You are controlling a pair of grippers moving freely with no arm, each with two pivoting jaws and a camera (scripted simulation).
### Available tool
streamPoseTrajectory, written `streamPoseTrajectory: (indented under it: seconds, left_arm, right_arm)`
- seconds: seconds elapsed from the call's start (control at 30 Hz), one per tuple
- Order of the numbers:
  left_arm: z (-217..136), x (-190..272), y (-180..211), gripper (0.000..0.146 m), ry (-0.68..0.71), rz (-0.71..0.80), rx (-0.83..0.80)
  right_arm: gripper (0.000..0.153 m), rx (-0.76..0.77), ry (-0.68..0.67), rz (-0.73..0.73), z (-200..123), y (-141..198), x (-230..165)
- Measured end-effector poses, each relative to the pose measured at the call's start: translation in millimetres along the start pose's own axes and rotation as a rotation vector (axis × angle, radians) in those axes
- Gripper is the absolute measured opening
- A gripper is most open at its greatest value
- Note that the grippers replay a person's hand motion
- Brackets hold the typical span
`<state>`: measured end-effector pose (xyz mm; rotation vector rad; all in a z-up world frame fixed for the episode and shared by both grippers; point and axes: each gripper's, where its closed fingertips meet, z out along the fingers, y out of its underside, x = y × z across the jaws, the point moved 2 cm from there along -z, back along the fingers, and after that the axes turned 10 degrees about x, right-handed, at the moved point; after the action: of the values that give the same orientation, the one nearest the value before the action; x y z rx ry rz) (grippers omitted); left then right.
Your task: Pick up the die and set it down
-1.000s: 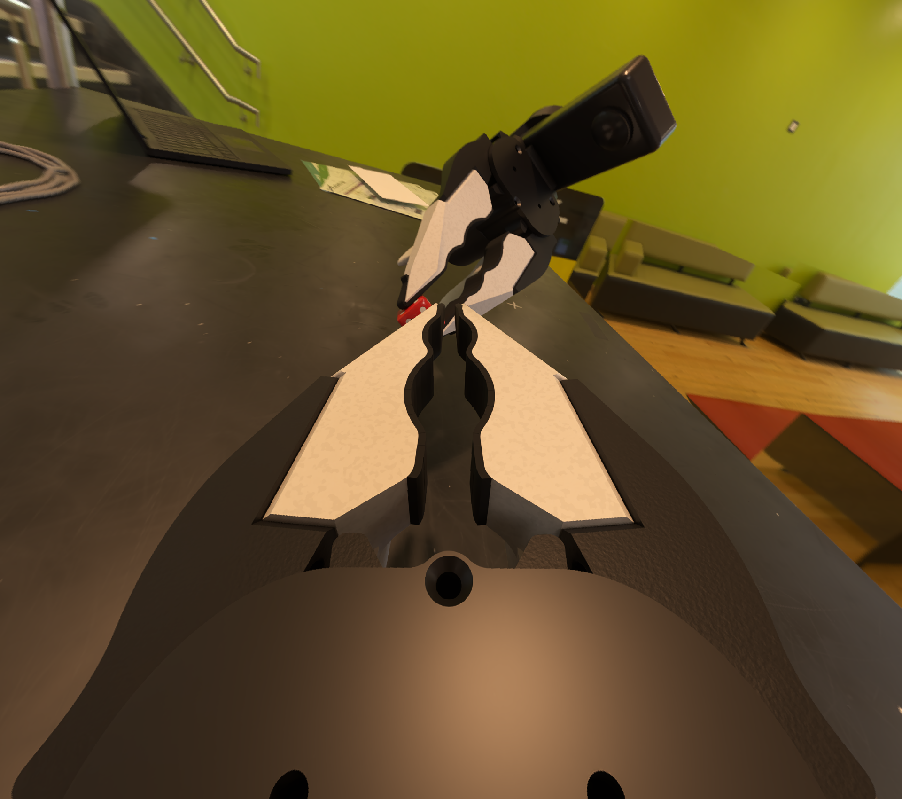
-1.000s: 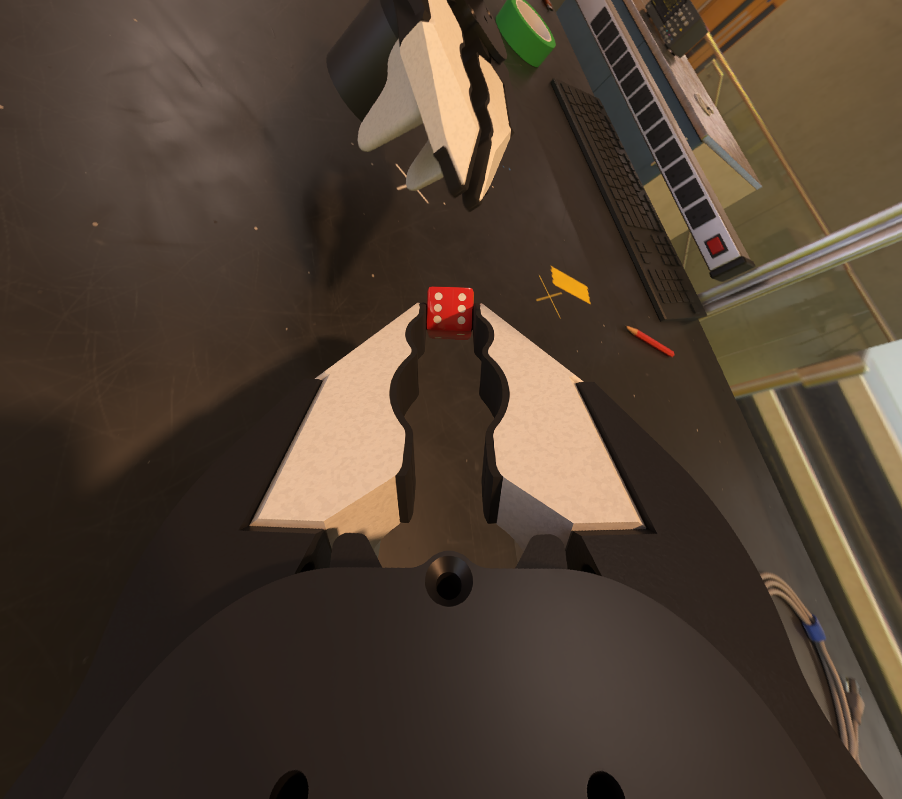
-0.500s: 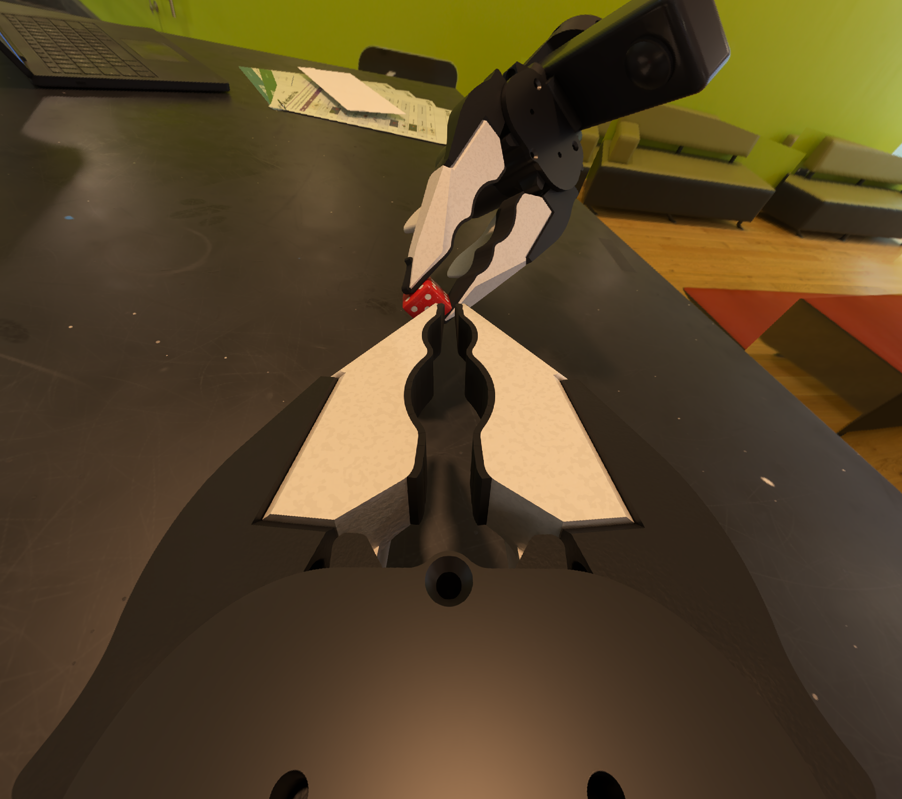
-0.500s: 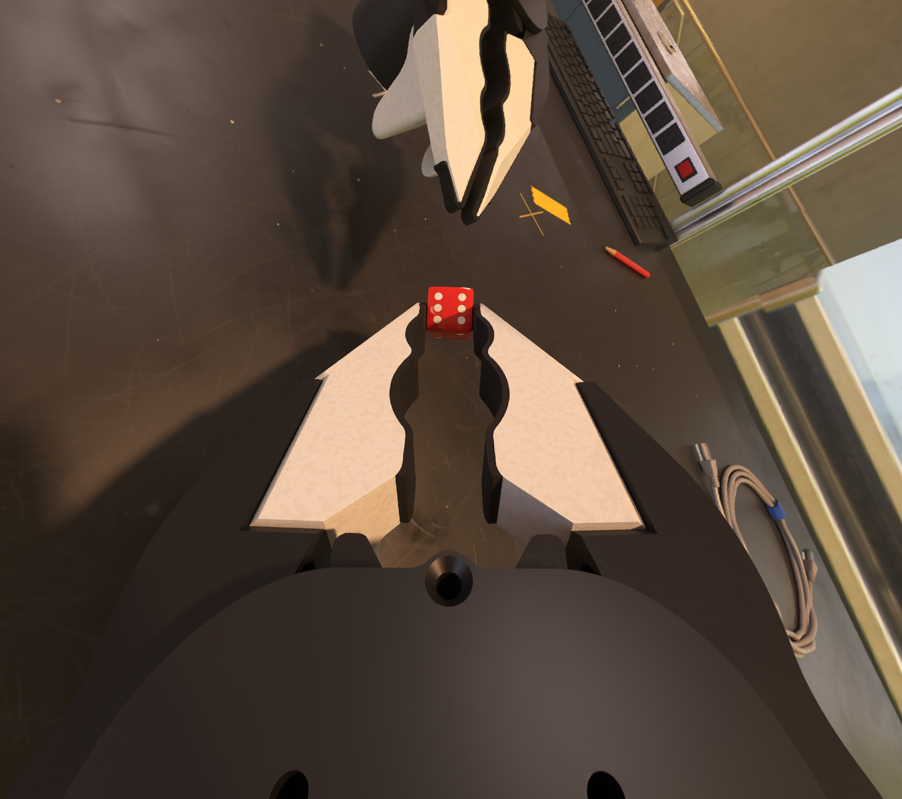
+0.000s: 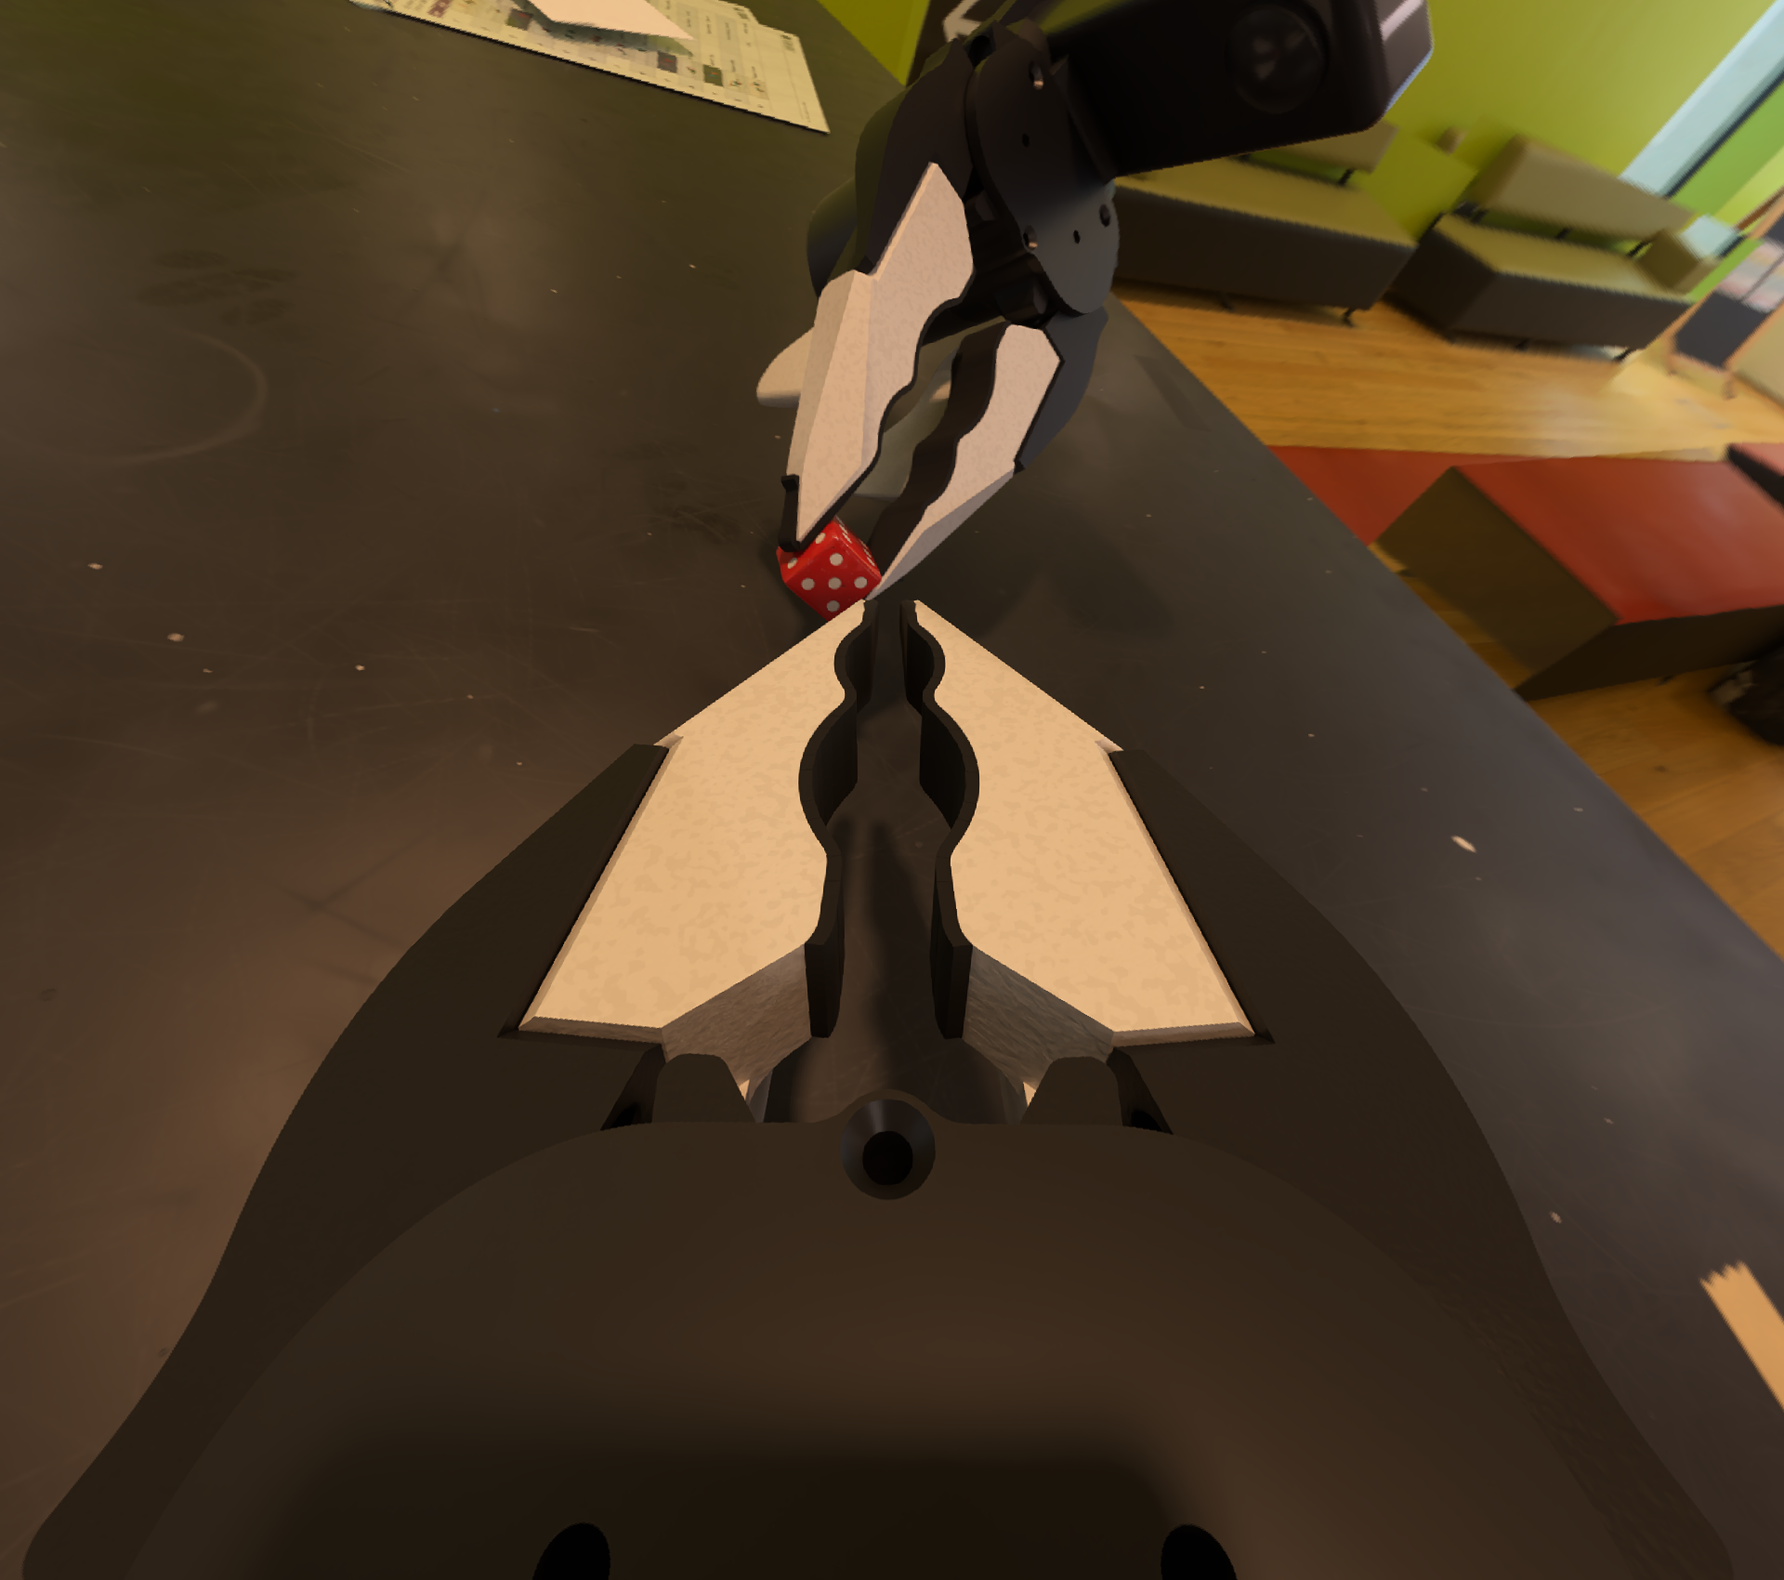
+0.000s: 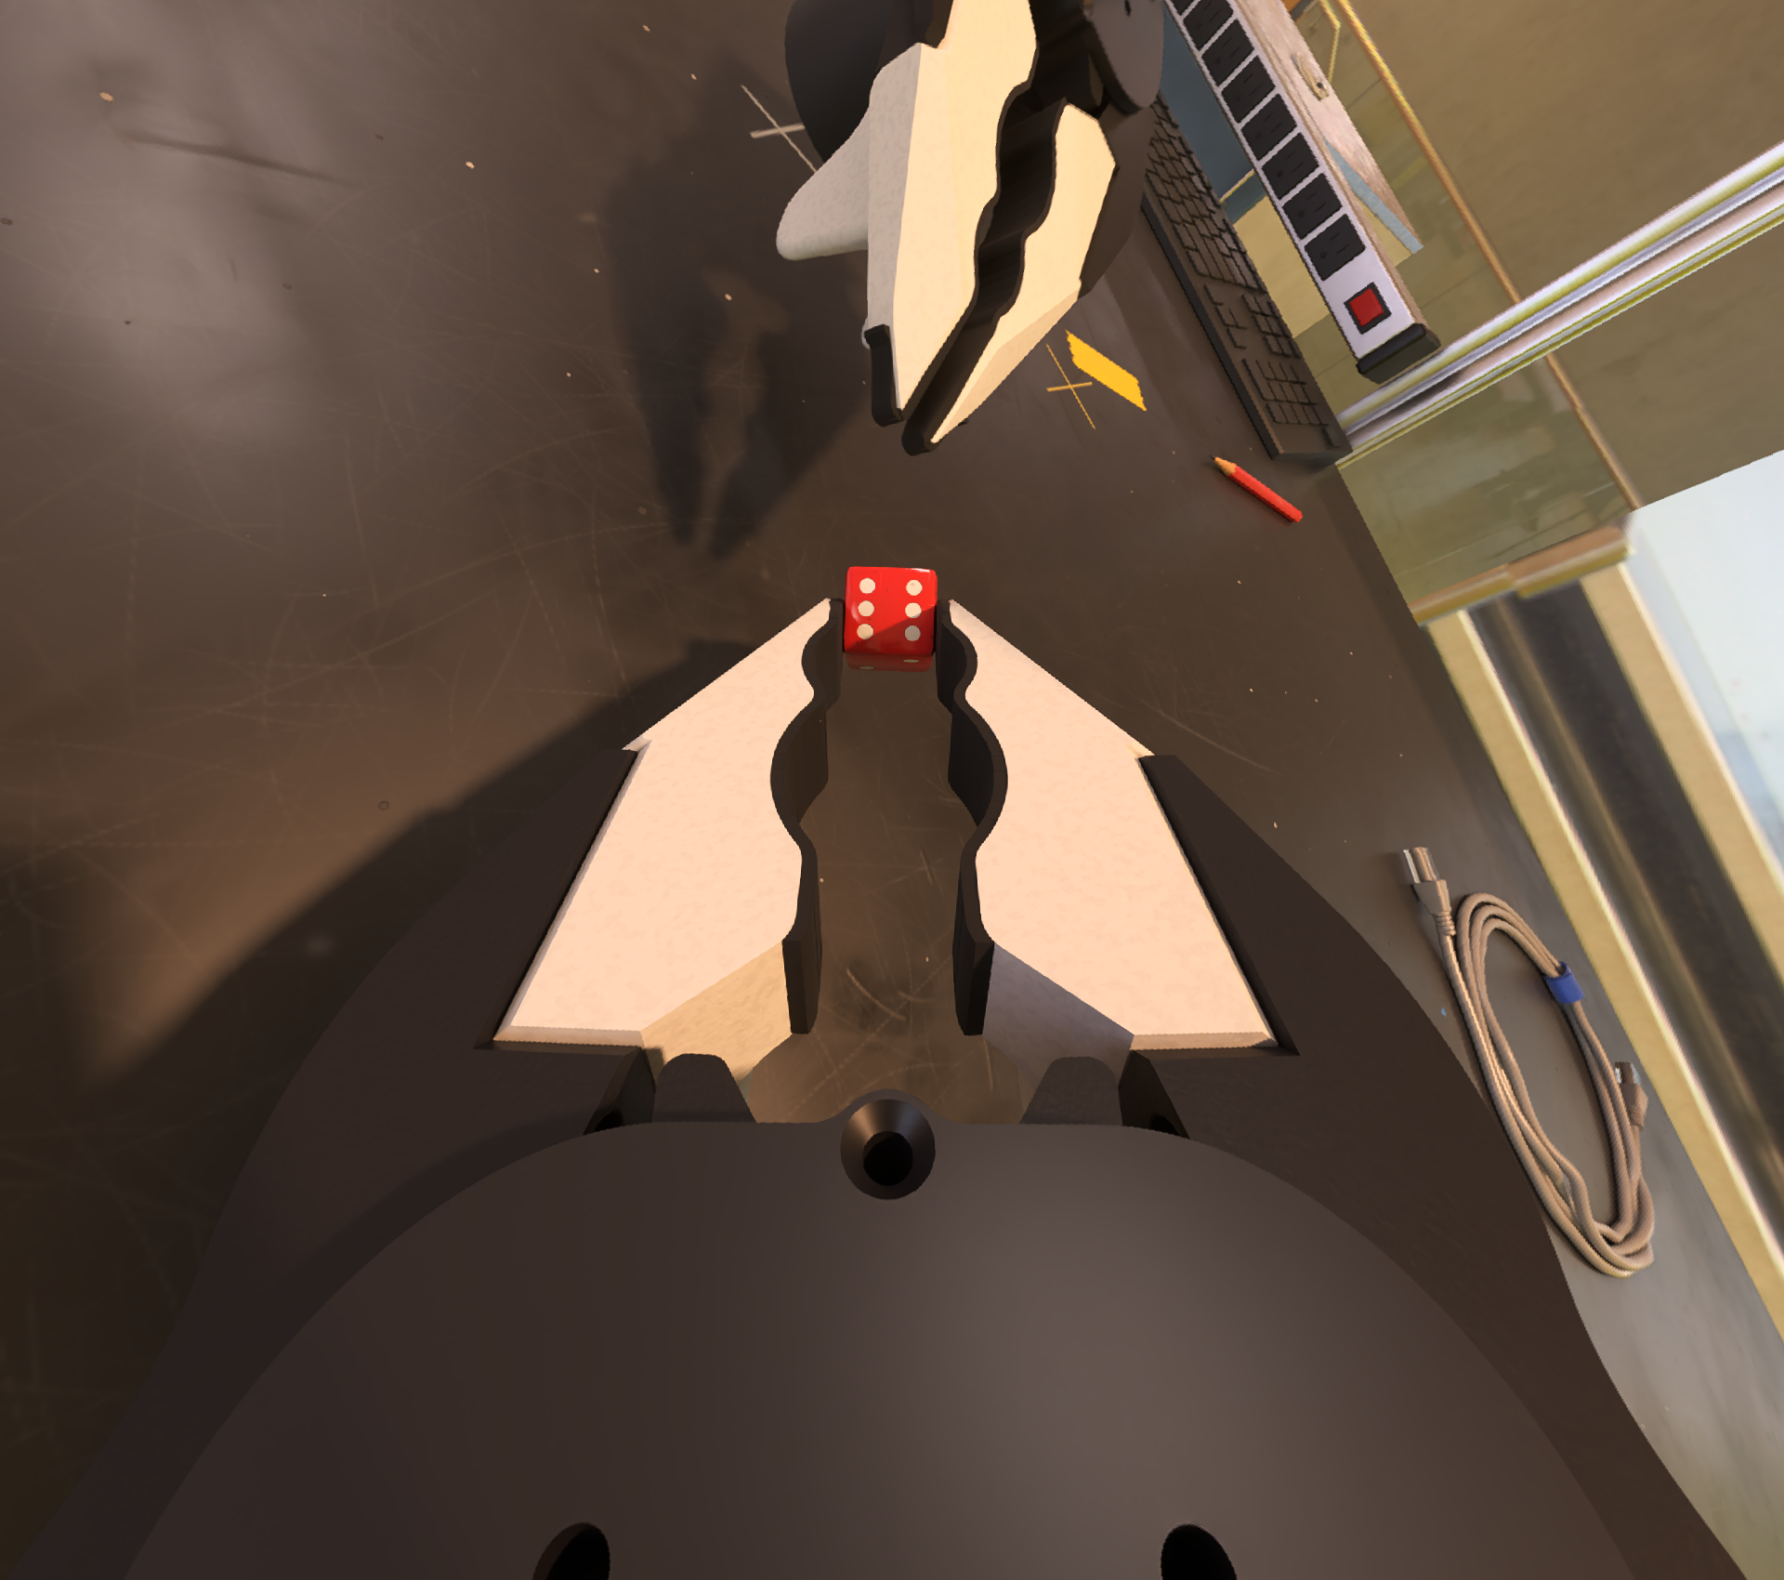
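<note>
Right gripper (image 6: 889, 616) nearest in its own view, jaws closed onto the red die (image 6: 889, 609), which sits right at the fingertips (image 6: 821, 626), pinched on its left and right faces. Die is a cube, so no long axis; the face with six white pips points up toward the camera, edges square to the fingers. A thin reflection shows just under it on the dark tabletop (image 6: 338, 471); cannot tell whether the die touches the table or hangs just above it.

From the left wrist view the same die (image 5: 830, 580) shows corner-on, pips on two faces, held at the tips of the right gripper (image 5: 832, 568), which slants down from upper right. Left gripper (image 5: 888, 616) sits just this side of the die, fingers nearly together with only a narrow slit between the tips, holding nothing, tips close to the die but apart from it.

Farther off in the right view: yellow tape mark (image 6: 1105, 372), red pencil (image 6: 1260, 489), black keyboard (image 6: 1226, 288), power strip (image 6: 1284, 162), coiled beige cable (image 6: 1545, 1080) to the right. In the left view, papers (image 5: 579, 3) lie at the far side of the table, couches (image 5: 1351, 220) beyond the edge.
</note>
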<state>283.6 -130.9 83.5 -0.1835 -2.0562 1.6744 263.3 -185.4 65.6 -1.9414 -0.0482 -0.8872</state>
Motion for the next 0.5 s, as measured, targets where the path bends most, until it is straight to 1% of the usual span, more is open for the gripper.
streamPoseTrajectory:
  seconds: [0.07,0.2,0.3,0.43,0.5]
  left_arm:
    - [-0.4,-0.9,3.4,0.004,0.021,-0.035,-0.002]
    - [-0.1,-3.9,9.1,0.004,0.018,-0.062,-0.007]
    - [0.7,-1.8,11.1,0.004,0.052,-0.086,-0.028]
    - [0.9,-0.9,9.2,0.004,0.076,-0.080,-0.051]
    - [-0.4,-3.9,11.0,0.004,0.051,-0.074,-0.086]
  right_arm:
    - [0.018,0.008,0.007,0.002,-0.3,0.7,1.2]
    - [0.018,0.010,-0.002,0.008,1.4,3.5,1.0]
    - [0.018,0.038,-0.021,0.007,2.2,0.7,-1.9]
    - [0.018,0.075,-0.012,-0.025,1.1,-4.5,-1.9]
    - [0.018,0.050,-0.026,-0.018,1.6,-0.8,-3.0]
